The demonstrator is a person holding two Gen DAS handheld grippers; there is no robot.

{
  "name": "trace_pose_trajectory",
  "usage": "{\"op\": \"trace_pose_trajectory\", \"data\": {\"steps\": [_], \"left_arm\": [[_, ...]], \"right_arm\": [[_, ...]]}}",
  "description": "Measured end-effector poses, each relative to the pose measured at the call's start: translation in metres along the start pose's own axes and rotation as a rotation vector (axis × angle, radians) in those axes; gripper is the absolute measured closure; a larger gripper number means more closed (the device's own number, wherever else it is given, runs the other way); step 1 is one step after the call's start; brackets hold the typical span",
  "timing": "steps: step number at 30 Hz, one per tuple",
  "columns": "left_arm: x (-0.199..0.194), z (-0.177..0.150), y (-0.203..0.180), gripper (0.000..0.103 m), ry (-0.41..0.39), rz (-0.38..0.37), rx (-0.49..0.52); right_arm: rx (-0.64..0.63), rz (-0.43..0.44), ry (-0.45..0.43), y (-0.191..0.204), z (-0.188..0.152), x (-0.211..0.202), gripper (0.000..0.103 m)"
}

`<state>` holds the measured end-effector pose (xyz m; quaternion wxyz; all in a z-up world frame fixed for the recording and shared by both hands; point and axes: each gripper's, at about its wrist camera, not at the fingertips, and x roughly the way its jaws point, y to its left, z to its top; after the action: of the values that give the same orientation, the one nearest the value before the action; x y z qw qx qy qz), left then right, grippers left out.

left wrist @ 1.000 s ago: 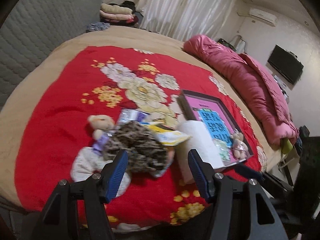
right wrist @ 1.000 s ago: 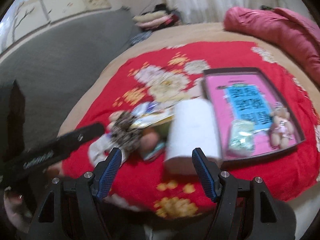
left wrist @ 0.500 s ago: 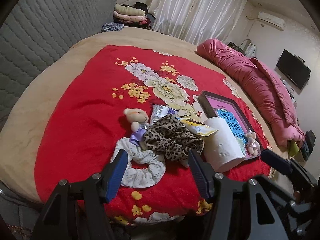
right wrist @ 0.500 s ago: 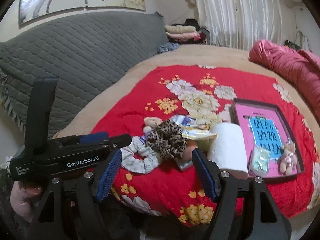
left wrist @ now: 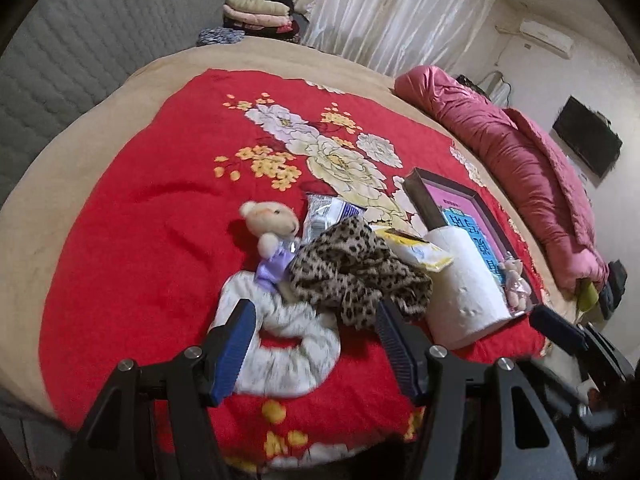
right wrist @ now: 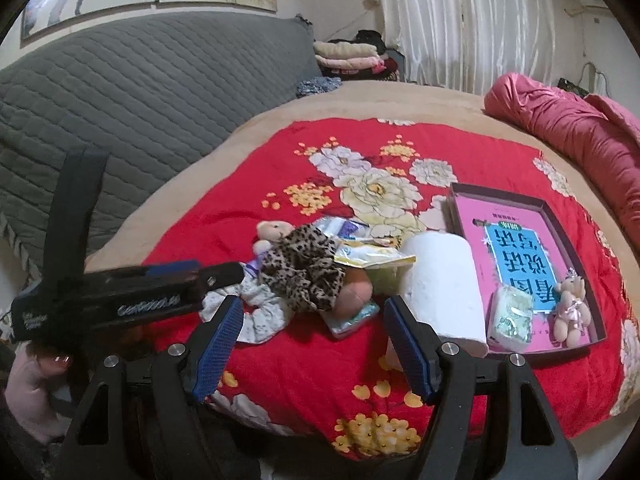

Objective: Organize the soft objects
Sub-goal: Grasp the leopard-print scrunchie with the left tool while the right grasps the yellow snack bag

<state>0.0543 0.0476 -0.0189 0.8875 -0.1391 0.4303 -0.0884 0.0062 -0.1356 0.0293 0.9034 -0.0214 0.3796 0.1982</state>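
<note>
A pile of soft things lies on the red flowered blanket. A white scrunchie sits just under and between the fingers of my open left gripper. Behind it are a leopard scrunchie and a small bear in a purple dress. My right gripper hangs open and empty before the same pile, facing the leopard scrunchie. A dark tray on the right holds a pink book, a small bear and a tissue pack.
A white paper roll lies between the pile and the tray. Snack packets poke out under the leopard scrunchie. A rolled pink quilt runs along the bed's right side. A grey quilted headboard stands on the left, with folded clothes behind.
The right gripper has drawn back from the pile and rolled level, so more of the bed shows. The left gripper has shifted left and then down toward the white scrunchie. Both stay open.
</note>
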Motion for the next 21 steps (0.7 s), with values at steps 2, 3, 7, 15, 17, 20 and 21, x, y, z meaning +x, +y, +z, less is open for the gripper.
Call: {"op": "trace_pose_trajectory", "data": {"steps": [2,3,7,15,17,20,21], "left_arm": [[0.016,0.008,-0.004,0.041,0.011,0.004,0.032],[0.022,0.011,-0.005,0.041,0.014,0.010,0.045],[0.048,0.018,-0.014,0.041,0.035,0.061,0.130],[0.080,0.026,-0.030,0.061,0.052,0.122,0.276],[0.087,0.026,-0.033,0.071,0.062,0.128,0.306],[0.095,0.026,-0.035,0.082,0.081,0.121,0.318],[0.098,0.026,-0.035,0.085,0.088,0.116,0.317]], "right_arm": [[0.004,-0.001,0.011,-0.003,-0.001,0.006,0.029],[0.006,-0.001,0.017,-0.005,-0.002,0.008,0.029],[0.022,-0.004,0.039,-0.011,-0.005,0.016,0.029],[0.045,-0.018,0.060,-0.019,-0.006,0.032,0.029],[0.038,-0.020,0.063,-0.019,-0.003,0.038,0.029],[0.036,-0.025,0.060,-0.023,0.004,0.046,0.029],[0.034,-0.031,0.057,-0.025,0.007,0.048,0.029]]}}
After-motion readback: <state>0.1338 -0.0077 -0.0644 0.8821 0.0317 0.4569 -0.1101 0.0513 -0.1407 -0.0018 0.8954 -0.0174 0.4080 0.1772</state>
